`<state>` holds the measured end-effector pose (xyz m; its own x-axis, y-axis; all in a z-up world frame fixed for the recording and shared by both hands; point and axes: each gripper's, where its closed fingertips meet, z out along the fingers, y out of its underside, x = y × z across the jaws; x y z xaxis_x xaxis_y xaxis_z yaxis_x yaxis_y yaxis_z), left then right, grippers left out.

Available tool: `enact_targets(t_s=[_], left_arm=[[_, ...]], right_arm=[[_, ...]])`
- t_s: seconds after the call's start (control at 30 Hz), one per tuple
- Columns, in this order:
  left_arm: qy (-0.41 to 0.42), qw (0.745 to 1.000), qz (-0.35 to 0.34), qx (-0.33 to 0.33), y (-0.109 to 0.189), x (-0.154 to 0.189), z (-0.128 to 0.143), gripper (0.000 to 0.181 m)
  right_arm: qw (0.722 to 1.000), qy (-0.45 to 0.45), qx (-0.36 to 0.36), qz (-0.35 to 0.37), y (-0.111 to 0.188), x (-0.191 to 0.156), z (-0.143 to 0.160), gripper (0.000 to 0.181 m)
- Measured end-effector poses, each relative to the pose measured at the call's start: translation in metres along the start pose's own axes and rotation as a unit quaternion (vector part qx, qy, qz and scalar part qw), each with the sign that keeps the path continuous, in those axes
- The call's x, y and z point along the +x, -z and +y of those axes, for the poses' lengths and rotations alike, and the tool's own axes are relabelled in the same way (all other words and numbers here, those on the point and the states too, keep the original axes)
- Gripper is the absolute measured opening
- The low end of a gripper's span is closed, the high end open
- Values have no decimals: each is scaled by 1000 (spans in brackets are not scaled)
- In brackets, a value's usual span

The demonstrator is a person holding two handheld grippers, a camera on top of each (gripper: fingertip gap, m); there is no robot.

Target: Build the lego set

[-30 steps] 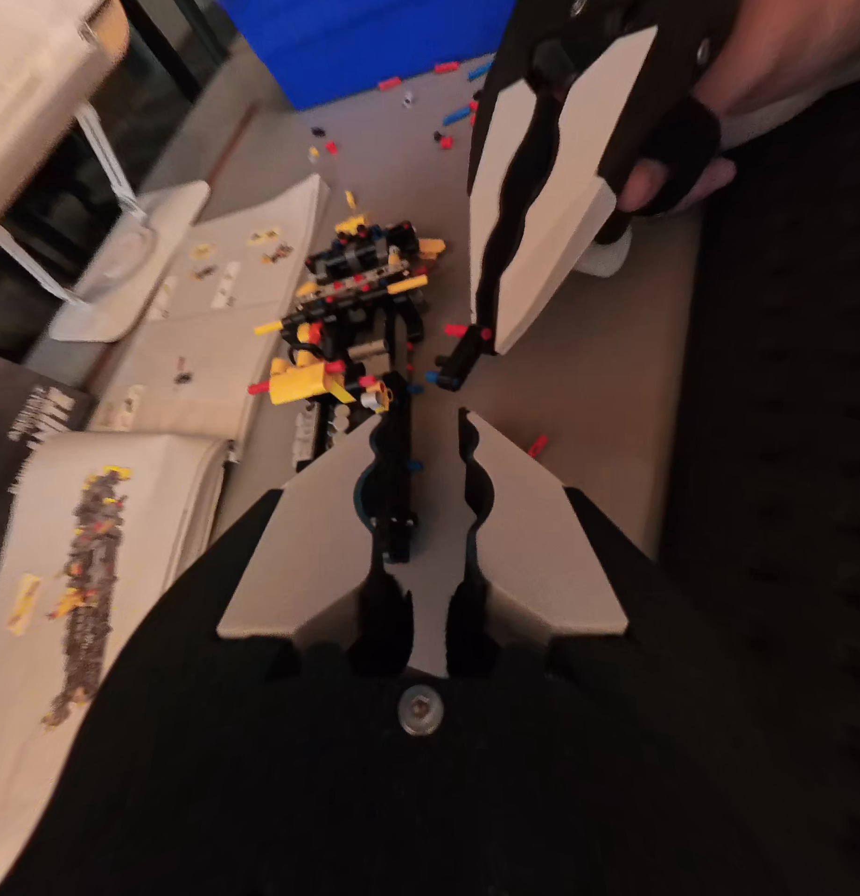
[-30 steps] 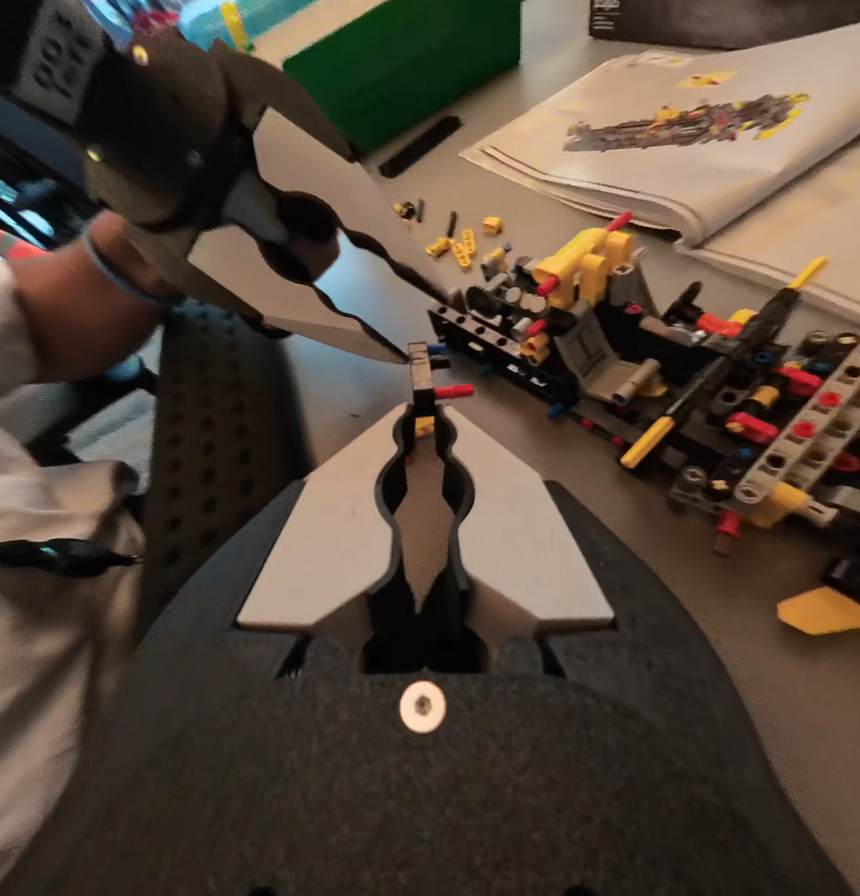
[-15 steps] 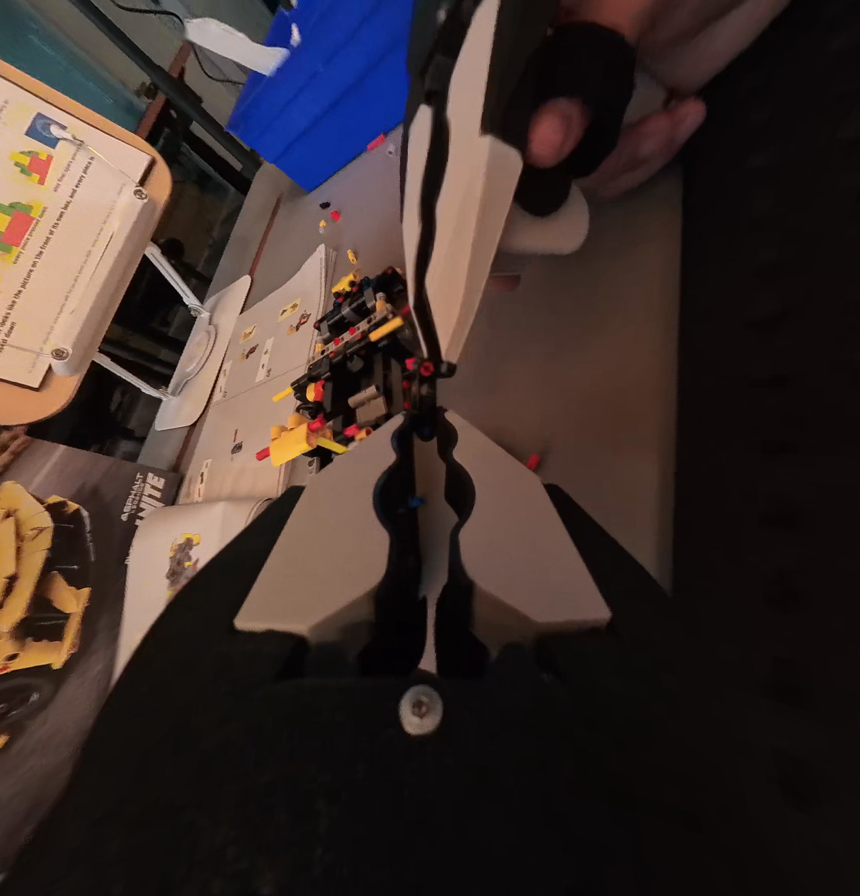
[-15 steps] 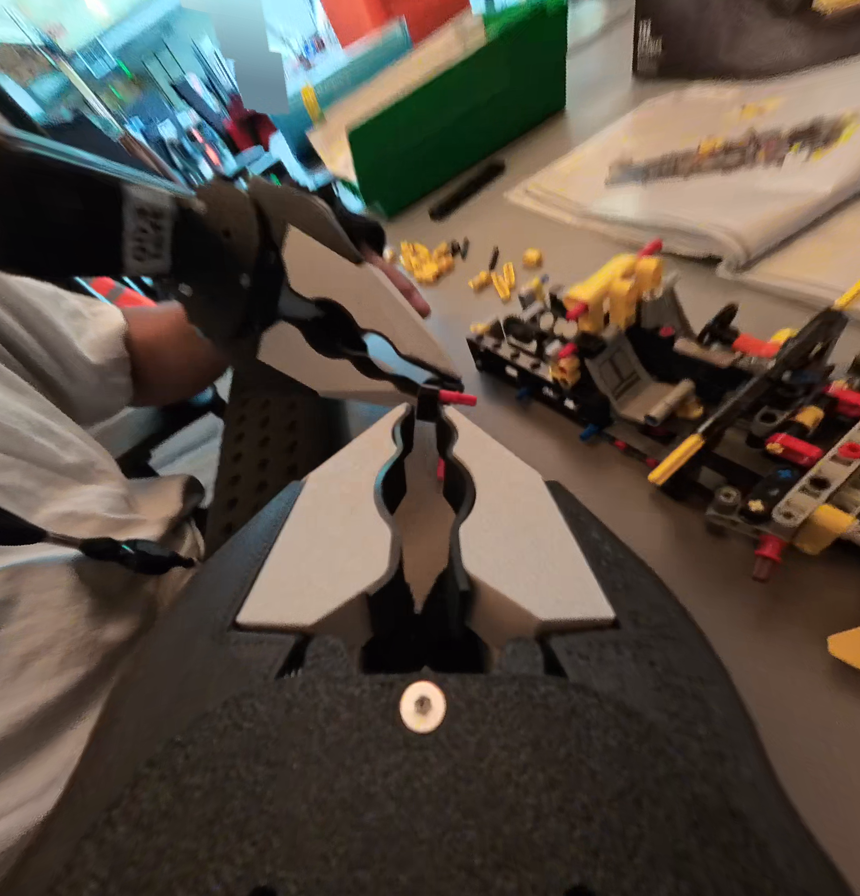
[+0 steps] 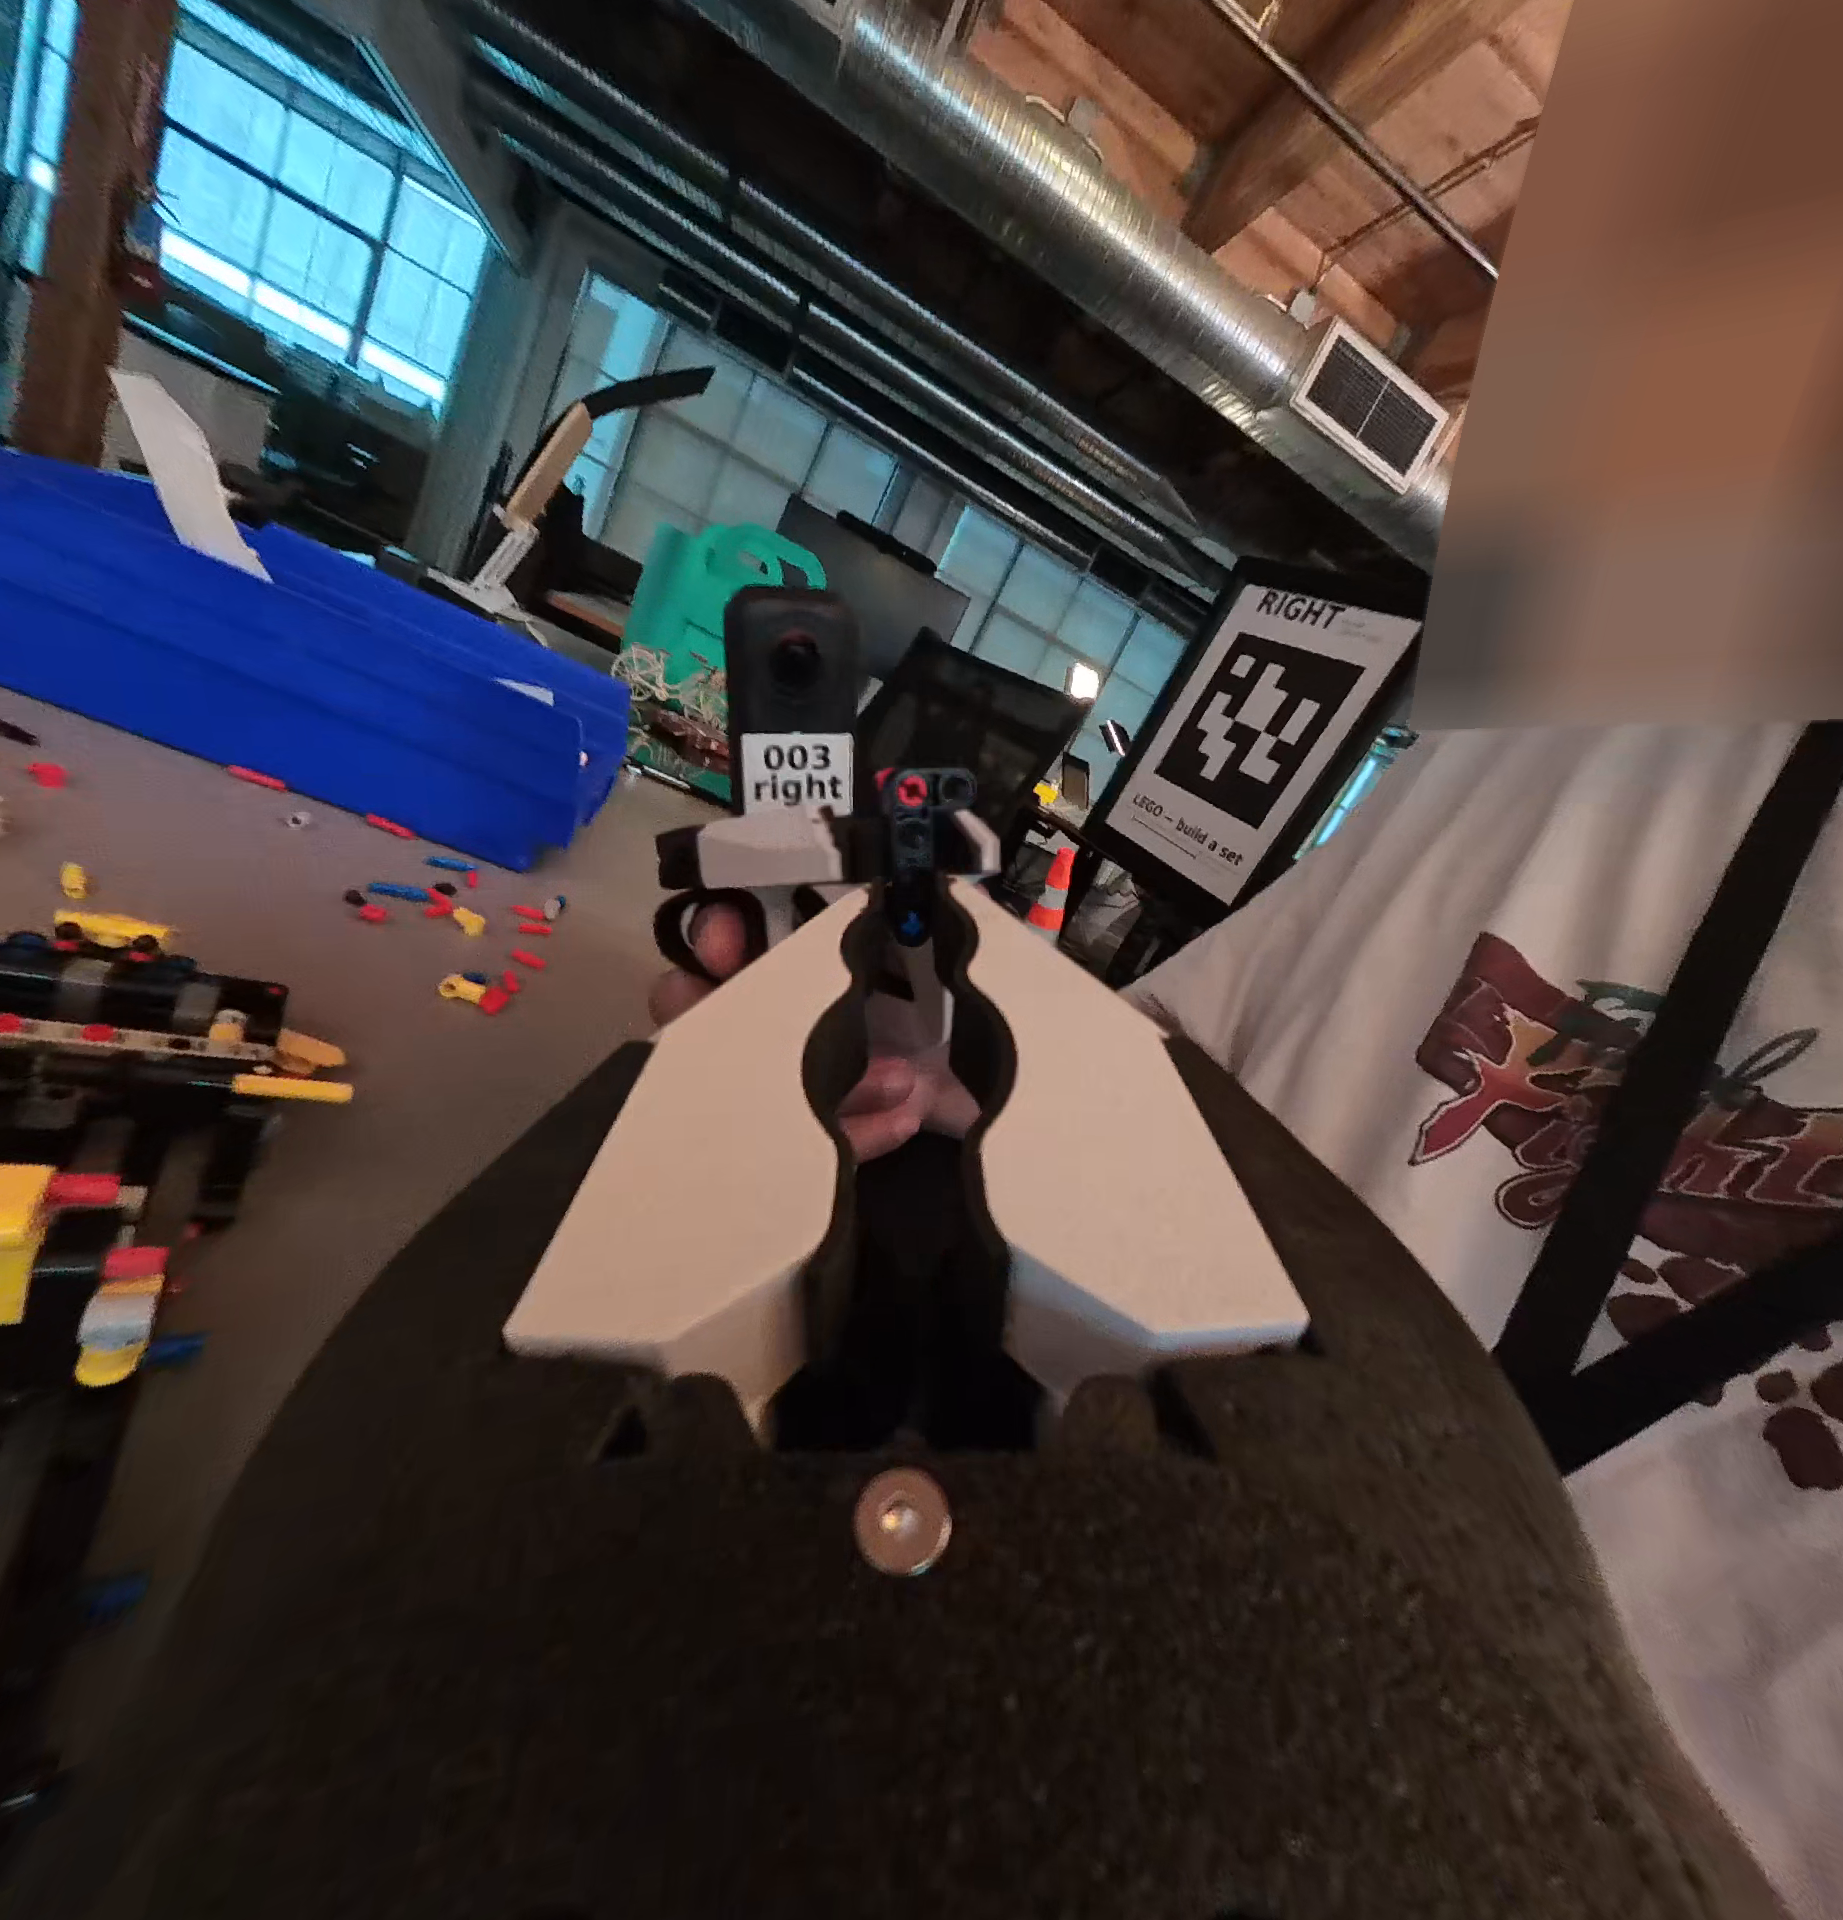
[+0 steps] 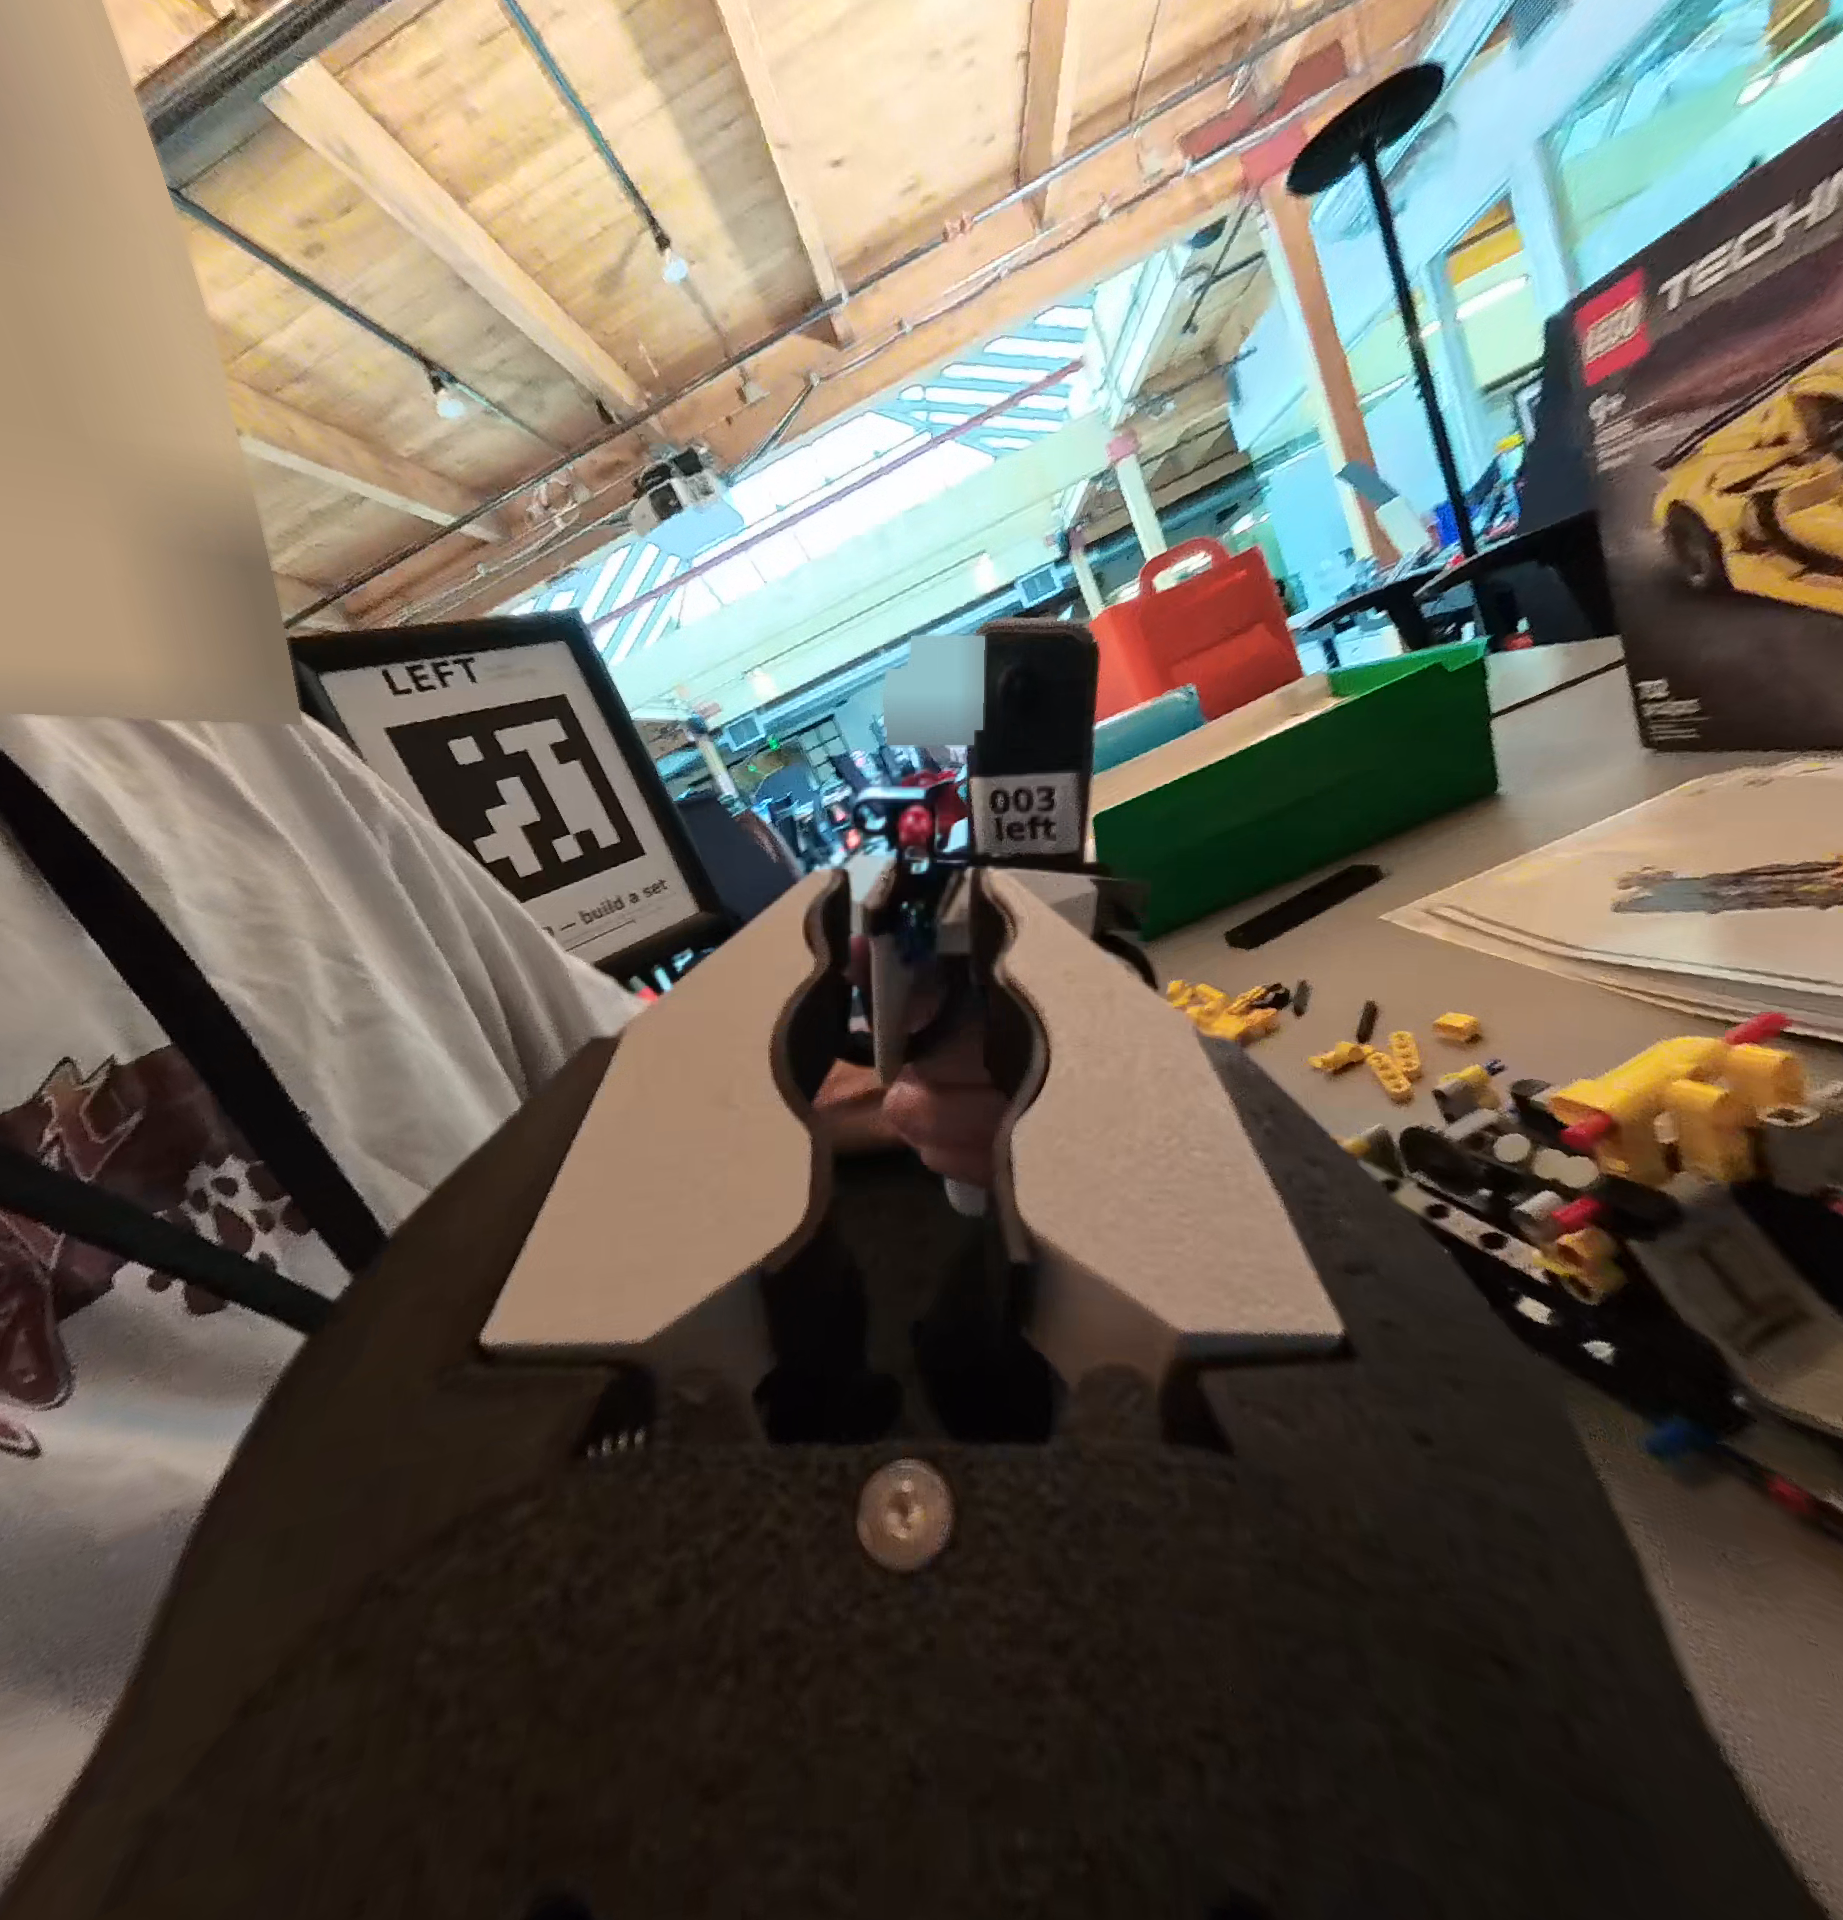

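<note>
My left gripper [image 5: 912, 894] is shut on a black lego beam [image 5: 919, 831] with a blue pin, and a red pin at its top end. It is held up in the air, above the table. My right gripper [image 6: 909, 888] faces it head-on, with its jaws apart on either side of the left gripper's tip [image 6: 912, 956] and the beam [image 6: 896, 821]. In the left wrist view the right gripper [image 5: 875, 850] shows end-on behind the beam. The half-built black and yellow car chassis [image 5: 96, 1039] [image 6: 1623, 1174] lies on the table.
A blue bin [image 5: 273, 665] and loose red, blue and yellow pins [image 5: 449, 914] lie beyond the chassis. A green bin [image 6: 1291, 790], an open instruction booklet [image 6: 1675, 914], the set's box [image 6: 1748, 468] and small yellow parts [image 6: 1364, 1049] are on the right. The person's white shirt [image 5: 1416, 987] is close by. The tips of both grippers are at nearly the same place.
Both grippers have lifted off the table and tilted up to face each other. The left shut on the beam. The right's jaws, shut on a small black piece before, now stand apart.
</note>
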<state>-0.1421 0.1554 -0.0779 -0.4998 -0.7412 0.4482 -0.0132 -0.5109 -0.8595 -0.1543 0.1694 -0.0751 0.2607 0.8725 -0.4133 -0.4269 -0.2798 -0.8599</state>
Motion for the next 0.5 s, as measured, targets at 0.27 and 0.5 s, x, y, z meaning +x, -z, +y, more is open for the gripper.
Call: enact_targets(t_s=[0.27,0.5], left_arm=[[42,999,18,-14,-4,-1,8,8],[16,998,-41,-54,5,-18,15,9]], right_arm=[[1000,-3,-5,3,6,1,1,7],[998,15,-33,48,14,13,4,6]])
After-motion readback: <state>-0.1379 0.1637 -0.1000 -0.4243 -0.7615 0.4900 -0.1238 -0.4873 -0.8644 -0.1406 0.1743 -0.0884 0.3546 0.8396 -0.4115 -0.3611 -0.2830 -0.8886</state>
